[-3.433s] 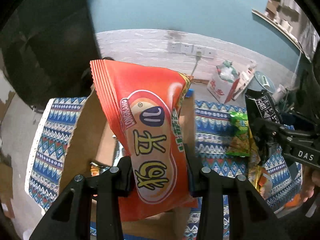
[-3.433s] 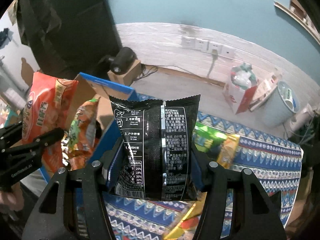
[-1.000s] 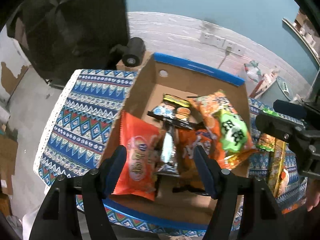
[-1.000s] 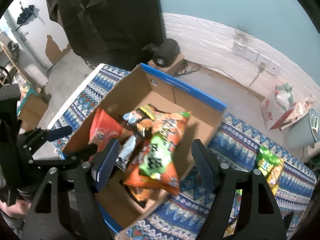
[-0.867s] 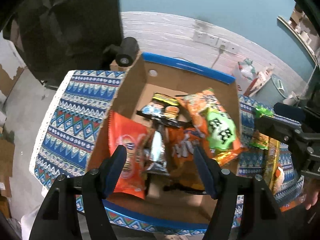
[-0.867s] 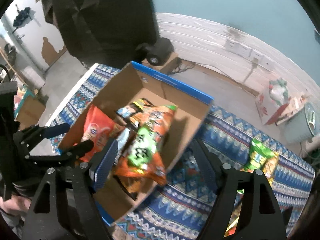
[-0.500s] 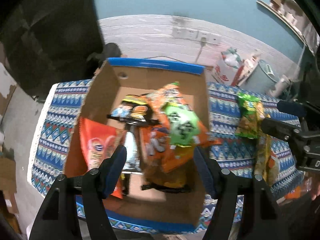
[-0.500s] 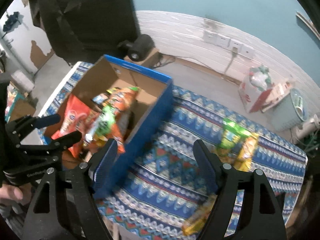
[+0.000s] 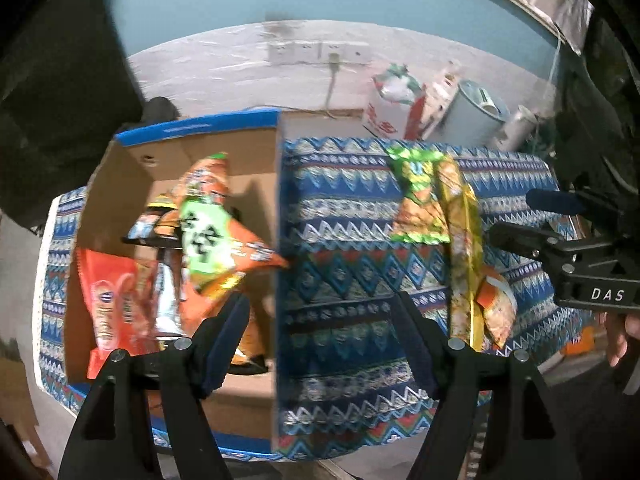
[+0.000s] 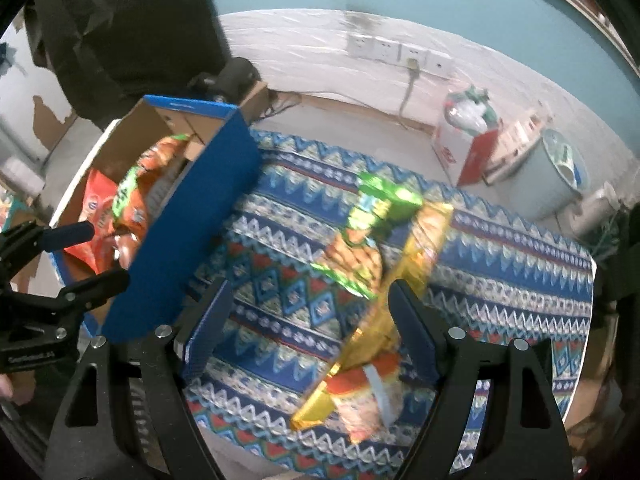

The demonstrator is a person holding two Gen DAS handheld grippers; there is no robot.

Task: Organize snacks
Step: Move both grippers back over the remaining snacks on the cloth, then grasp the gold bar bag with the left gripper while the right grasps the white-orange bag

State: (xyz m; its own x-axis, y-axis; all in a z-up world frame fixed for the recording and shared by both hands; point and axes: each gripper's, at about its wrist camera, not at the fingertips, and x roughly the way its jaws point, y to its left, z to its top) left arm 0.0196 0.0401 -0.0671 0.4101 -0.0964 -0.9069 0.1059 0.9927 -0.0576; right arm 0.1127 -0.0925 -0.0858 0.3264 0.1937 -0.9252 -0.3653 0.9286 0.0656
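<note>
A cardboard box with a blue rim (image 9: 200,128) stands on the left of the patterned cloth (image 9: 340,220). It holds a red bag (image 9: 108,300), an orange bag with a green label (image 9: 208,236) and several smaller packs. A green bag (image 9: 420,196) and a long yellow bag (image 9: 464,248) lie loose on the cloth to the right. My left gripper (image 9: 318,308) hovers by the box's right wall, its jaws opening with nothing between them. My right gripper (image 10: 308,296) is open and empty just left of the green bag (image 10: 364,236) and yellow bag (image 10: 384,320).
Beyond the table, a white bin (image 9: 476,116) and a red-and-white carton (image 9: 388,116) stand on the floor under wall sockets (image 9: 320,54). A dark mass (image 10: 120,32) looms behind the box (image 10: 188,232). A person's hand (image 9: 624,336) holds the right gripper (image 9: 516,218).
Both grippers have let go of their bags, the red one and the black one. They have since swung right from above the box, toward the loose bags on the cloth.
</note>
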